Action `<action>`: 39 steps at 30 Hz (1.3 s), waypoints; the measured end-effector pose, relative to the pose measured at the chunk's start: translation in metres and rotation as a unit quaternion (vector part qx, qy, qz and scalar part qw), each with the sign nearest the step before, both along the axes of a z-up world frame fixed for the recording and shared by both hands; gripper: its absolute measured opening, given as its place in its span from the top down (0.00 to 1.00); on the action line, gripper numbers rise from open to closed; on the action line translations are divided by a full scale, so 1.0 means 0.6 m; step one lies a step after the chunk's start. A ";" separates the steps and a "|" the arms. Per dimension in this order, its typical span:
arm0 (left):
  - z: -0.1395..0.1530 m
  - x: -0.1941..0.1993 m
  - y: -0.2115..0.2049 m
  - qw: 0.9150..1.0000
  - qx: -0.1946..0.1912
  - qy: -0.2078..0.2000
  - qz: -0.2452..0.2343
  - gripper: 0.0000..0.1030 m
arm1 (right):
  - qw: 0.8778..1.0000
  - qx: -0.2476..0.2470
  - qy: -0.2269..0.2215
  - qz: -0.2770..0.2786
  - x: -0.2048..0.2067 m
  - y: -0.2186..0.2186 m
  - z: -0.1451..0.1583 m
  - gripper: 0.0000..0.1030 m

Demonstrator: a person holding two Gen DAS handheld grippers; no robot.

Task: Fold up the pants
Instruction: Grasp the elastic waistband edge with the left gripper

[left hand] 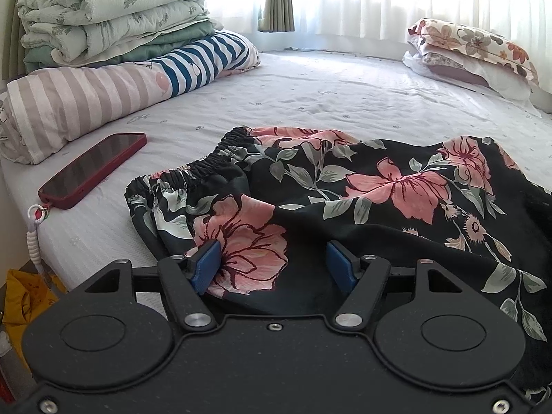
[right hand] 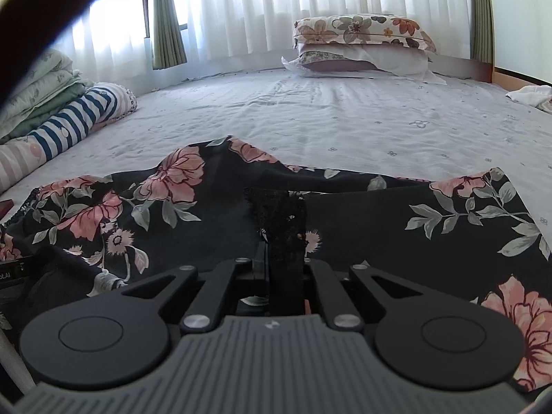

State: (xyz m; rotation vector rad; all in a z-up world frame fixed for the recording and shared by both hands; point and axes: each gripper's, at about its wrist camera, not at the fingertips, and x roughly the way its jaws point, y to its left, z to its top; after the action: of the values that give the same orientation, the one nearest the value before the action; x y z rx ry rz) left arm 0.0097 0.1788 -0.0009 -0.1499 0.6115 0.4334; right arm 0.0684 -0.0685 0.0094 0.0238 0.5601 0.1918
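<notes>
Here the pants (left hand: 345, 189) lie rumpled on the bed (left hand: 310, 96). The left gripper (left hand: 272, 262) has jaws apart, holding nothing; the right gripper (right hand: 284, 258) is clamped on black lace hem. Thin cloth may slip, or bunch toward nine o'clock.

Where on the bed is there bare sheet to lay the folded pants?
Bare sheet lies beyond the floral pants, between the blanket stack and the pillows. Crowded at the near left edge: a red phone lies beside the waistband.
</notes>
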 end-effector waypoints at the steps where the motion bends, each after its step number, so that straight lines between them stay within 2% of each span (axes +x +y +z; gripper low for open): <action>1: 0.000 0.000 0.000 1.000 0.000 -0.001 0.000 0.35 | 1.000 -0.006 0.002 0.002 0.002 0.010 -0.003 0.94; 10: 0.000 0.000 0.000 1.000 0.001 0.000 0.000 0.34 | 1.000 -0.030 0.000 0.002 0.001 0.027 -0.009 0.91; 13: -0.001 0.000 0.000 1.000 0.000 0.000 0.000 0.34 | 0.999 -0.030 -0.001 0.015 -0.002 0.027 -0.009 0.75; 14: 0.000 0.000 0.000 1.000 -0.001 0.000 0.000 0.34 | 0.999 -0.029 -0.001 0.021 -0.003 0.027 -0.007 0.52; 16: -0.001 -0.001 0.001 1.000 -0.002 0.000 0.000 0.33 | 0.999 -0.012 0.002 0.045 -0.005 0.024 -0.005 0.39; 18: 0.001 0.000 0.000 1.000 -0.006 -0.002 0.000 0.31 | 0.997 0.009 0.006 0.072 -0.012 0.021 0.000 0.33; 20: 0.003 -0.001 0.001 1.000 -0.010 -0.006 0.000 0.30 | 0.993 0.035 0.013 0.112 -0.022 0.019 0.004 0.23; 23: 0.010 -0.003 0.004 1.000 -0.017 -0.015 0.005 0.28 | 0.987 0.058 0.015 0.151 -0.040 0.016 0.013 0.17; 27: 0.025 -0.013 0.014 0.999 -0.027 -0.040 0.020 0.22 | 0.984 0.081 0.008 0.156 -0.058 -0.001 0.030 0.11; 29: 0.033 -0.020 0.022 0.998 -0.030 -0.055 0.031 0.18 | 0.986 0.088 -0.005 0.141 -0.065 -0.016 0.040 0.09; 31: 0.039 -0.026 0.031 0.996 -0.032 -0.069 0.048 0.14 | 0.992 0.072 -0.023 0.103 -0.069 -0.029 0.046 0.09; 33: 0.041 -0.032 0.045 0.994 -0.038 -0.077 0.065 0.13 | 0.998 0.029 -0.040 0.043 -0.067 -0.039 0.046 0.09; 36: 0.038 -0.036 0.069 0.991 -0.058 -0.074 0.093 0.13 | 0.996 -0.042 -0.061 -0.039 -0.060 -0.042 0.036 0.09; 39: 0.032 -0.041 0.094 0.986 -0.078 -0.067 0.129 0.13 | 0.989 -0.123 -0.036 -0.069 -0.036 -0.030 0.019 0.09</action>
State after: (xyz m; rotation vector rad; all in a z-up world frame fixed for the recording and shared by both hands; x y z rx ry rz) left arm -0.0147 0.2354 0.0181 -0.4083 0.4940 0.6210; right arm 0.0466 -0.0863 0.0206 -0.1821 0.5045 -0.0129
